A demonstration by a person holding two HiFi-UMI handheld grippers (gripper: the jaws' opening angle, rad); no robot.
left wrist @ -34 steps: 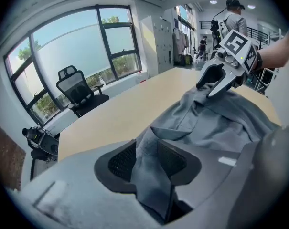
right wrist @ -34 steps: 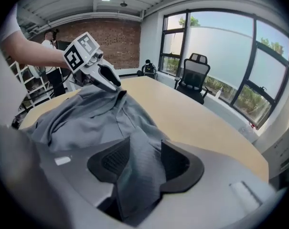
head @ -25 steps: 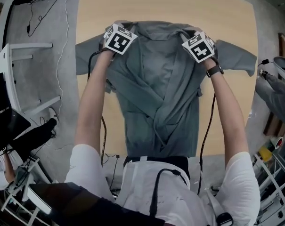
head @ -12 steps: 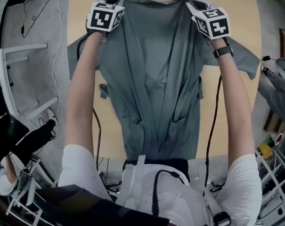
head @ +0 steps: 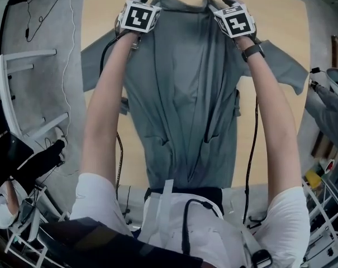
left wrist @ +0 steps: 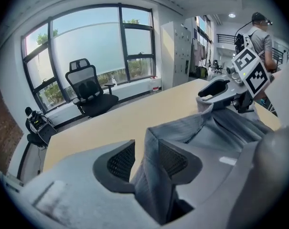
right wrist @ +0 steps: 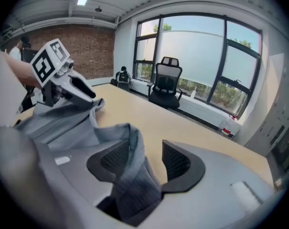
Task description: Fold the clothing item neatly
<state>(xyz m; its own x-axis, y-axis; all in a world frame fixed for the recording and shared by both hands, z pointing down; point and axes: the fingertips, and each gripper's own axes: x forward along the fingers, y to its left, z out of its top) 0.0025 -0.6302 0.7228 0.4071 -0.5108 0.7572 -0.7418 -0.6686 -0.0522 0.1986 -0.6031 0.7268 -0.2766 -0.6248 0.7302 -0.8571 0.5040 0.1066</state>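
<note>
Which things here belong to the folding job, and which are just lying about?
Job: grey shirt; wooden table; left gripper and right gripper, fingers just opened, shirt between them.
Lying about: office chair; white rack; bottle by the window.

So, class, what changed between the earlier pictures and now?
The left gripper and right gripper drew the collar end of the shirt away from the person, pulling it flat. Their jaws have just been opening, cloth still between them. Sleeves stayed on the table.

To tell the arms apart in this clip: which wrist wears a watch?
The right wrist, at the head view's right, carries a dark watch; the left wrist is bare.
</note>
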